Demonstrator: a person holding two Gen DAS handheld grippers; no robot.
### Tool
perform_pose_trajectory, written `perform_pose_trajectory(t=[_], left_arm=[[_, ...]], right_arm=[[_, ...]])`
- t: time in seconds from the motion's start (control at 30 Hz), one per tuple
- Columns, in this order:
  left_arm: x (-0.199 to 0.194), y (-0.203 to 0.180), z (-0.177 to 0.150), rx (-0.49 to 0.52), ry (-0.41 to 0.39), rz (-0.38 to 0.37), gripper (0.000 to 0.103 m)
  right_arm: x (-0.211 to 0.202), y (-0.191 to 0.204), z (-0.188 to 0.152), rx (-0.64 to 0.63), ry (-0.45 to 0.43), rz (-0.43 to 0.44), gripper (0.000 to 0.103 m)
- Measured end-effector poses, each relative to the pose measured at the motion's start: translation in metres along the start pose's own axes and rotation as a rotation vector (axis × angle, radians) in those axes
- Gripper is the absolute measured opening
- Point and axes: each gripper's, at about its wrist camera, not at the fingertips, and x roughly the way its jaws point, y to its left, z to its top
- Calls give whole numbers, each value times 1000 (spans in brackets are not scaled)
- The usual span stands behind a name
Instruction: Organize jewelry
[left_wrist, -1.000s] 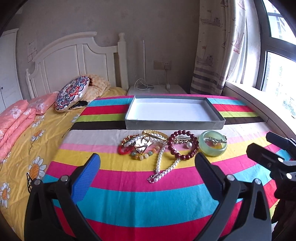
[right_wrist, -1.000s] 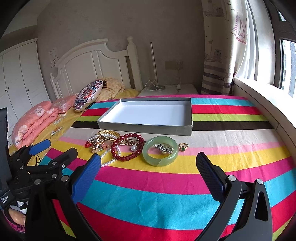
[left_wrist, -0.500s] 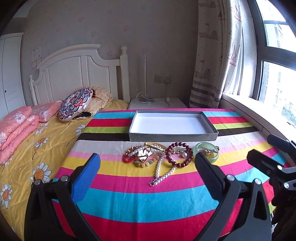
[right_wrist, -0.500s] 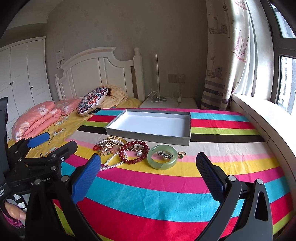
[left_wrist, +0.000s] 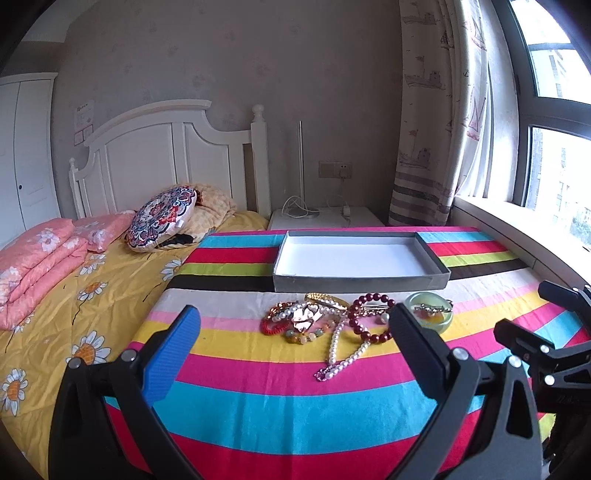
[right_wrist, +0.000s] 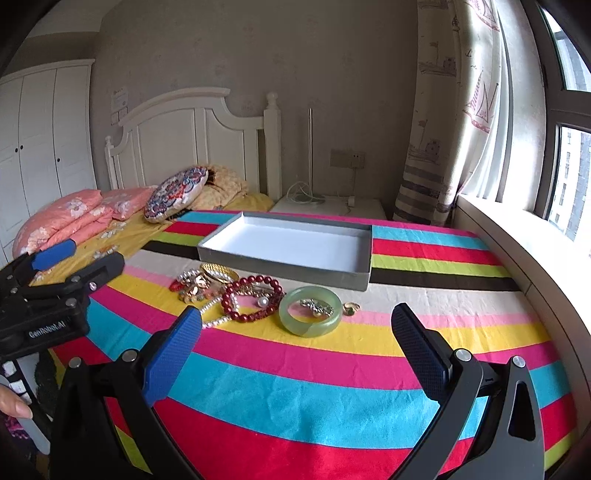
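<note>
Striped cloth (right_wrist: 295, 369) carries tangled jewellery; both jaws wide. Risk: white pearl strand (left_wrist: 341, 347) drags dark-red bead bracelet (left_wrist: 364, 317).

Glossy green bangle (right_wrist: 310, 312), shiny dark red beads (right_wrist: 255, 299), matt grey cardboard tray (right_wrist: 284, 264), striped cloth (right_wrist: 314, 387).

Splayed left gripper (left_wrist: 295, 332), jewelry pile (left_wrist: 332, 325), empty tray (left_wrist: 360, 282)

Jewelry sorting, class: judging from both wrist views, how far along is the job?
Done: nothing; the grey box holds no jewelry. In hand: nothing; the left claw and right claw are open above the striped cloth. Left: the green bangle, red bead bracelet and pearl necklace.
</note>
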Motion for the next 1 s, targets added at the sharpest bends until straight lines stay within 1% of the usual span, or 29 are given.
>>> perform_pose_trajectory(t=[0.07,0.13,0.2,0.27,0.37,0.43,0.5,0.6,0.63,0.67,0.73,0.8,0.87,0.9,0.97,1.0], left_arm=[[12,3,-5,1,31,9,101],[25,8,-8,-5,71,11,101],[41,16,-10,-34,135,10,101],[57,25,-13,-73,202,-8,101],[79,37,-20,-121,275,-43,100],[88,39,-28,-129,305,-66,100],[93,39,-34,-136,324,-93,99],[95,39,-38,-154,335,-146,98],[95,38,-39,-158,335,-158,98],[94,38,-39,-160,330,-168,98],[93,37,-37,-158,318,-175,98],[95,34,-34,-148,323,-189,98],[98,30,-30,-144,331,-226,98],[101,27,-28,-144,337,-251,97],[107,19,-24,-140,361,-296,90],[112,14,-22,-134,374,-314,89]], right_arm=[[22,-8,-7,2,67,-6,99],[40,-19,-13,49,112,-3,99],[61,-32,-14,83,168,-11,99],[79,-37,-12,82,210,-20,99],[107,-36,-4,53,280,15,99],[126,-28,0,-1,339,28,99],[140,-19,3,-47,376,31,99],[156,-6,8,-107,397,31,97],[161,-3,9,-123,405,26,95],[166,0,10,-129,410,27,88],[173,1,13,-117,410,54,85],[177,2,15,-106,412,71,83],[179,0,16,-92,405,81,82],[177,-2,16,-82,392,91,78],[174,-4,14,-88,379,106,78],[170,-5,13,-80,372,113,77]])
